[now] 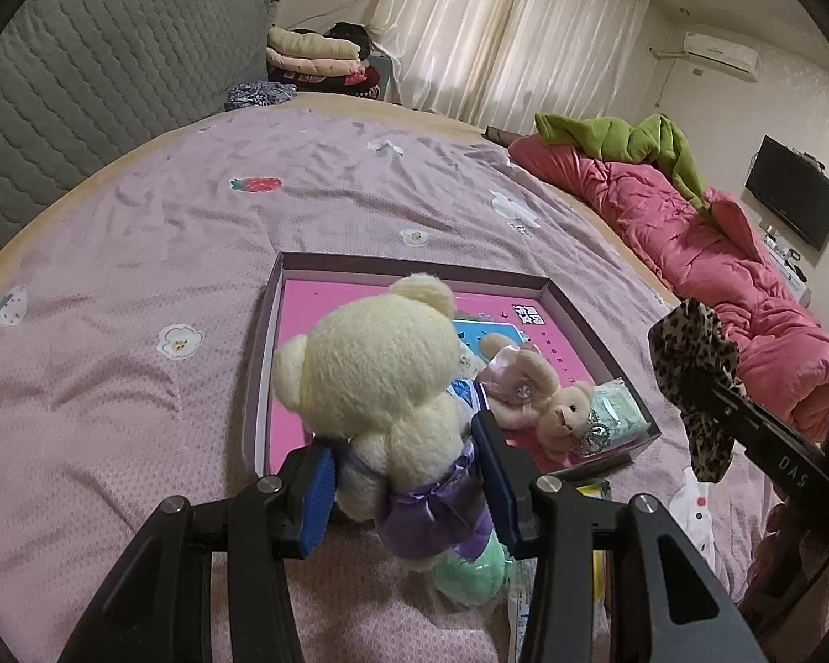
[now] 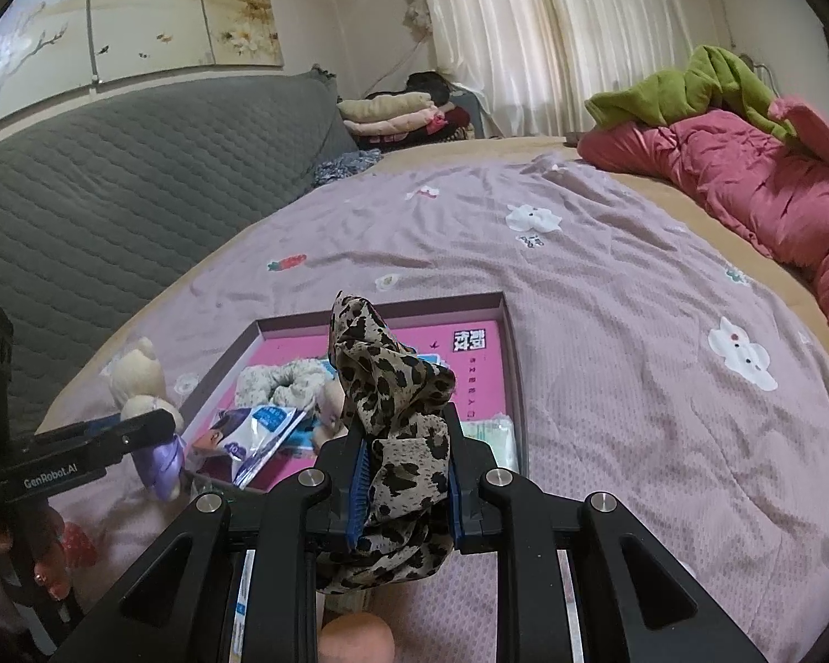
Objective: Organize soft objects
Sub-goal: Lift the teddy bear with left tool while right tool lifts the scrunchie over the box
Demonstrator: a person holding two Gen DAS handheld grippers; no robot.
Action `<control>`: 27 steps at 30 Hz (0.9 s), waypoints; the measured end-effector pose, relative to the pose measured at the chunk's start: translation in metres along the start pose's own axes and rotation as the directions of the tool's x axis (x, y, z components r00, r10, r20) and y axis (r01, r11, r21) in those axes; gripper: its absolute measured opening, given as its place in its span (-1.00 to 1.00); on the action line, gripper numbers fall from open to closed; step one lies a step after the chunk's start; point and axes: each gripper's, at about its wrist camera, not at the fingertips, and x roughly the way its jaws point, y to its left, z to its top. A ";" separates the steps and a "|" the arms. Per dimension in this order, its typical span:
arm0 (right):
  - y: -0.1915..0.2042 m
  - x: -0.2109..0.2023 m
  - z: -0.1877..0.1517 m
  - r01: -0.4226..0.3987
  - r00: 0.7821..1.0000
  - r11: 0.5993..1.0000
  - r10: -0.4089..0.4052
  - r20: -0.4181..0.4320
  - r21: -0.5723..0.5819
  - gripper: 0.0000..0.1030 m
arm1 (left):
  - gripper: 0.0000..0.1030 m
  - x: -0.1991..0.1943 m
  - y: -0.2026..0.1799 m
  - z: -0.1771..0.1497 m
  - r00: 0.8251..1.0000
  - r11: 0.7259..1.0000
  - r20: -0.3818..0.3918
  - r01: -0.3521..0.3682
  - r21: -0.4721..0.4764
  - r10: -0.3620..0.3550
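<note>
We hold the bear [image 1: 381,381] in the half-open left gripper [image 1: 409,469], pads pressed on its body, at centre frame over the near edge of the box [image 1: 282,276]. The right gripper [image 2: 403,475] is clamped on the scarf [image 2: 392,387]. Risk: the bear may tip outside the box, and the scarf's trailing end may snag its wall.

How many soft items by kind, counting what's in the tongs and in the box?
Plush bears: 2, cream bear in the left tongs, small tan bear in the box
Scrunchies: 2, leopard scrunchie in the right tongs, pale scrunchie in the box
Tissue packs: 1, tissue pack
Total: 5
</note>
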 end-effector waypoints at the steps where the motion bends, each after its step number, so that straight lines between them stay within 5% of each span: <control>1: -0.001 0.001 0.001 0.001 1.000 1.000 -0.001 0.001 0.002 -0.56 | -0.09 0.001 0.000 0.000 1.000 1.000 -0.001 -0.001 0.000 0.001; 27: -0.013 0.014 0.021 -0.008 1.000 1.000 0.008 0.024 0.018 -0.56 | -0.09 0.011 0.022 0.021 0.999 0.998 0.011 -0.045 -0.032 0.046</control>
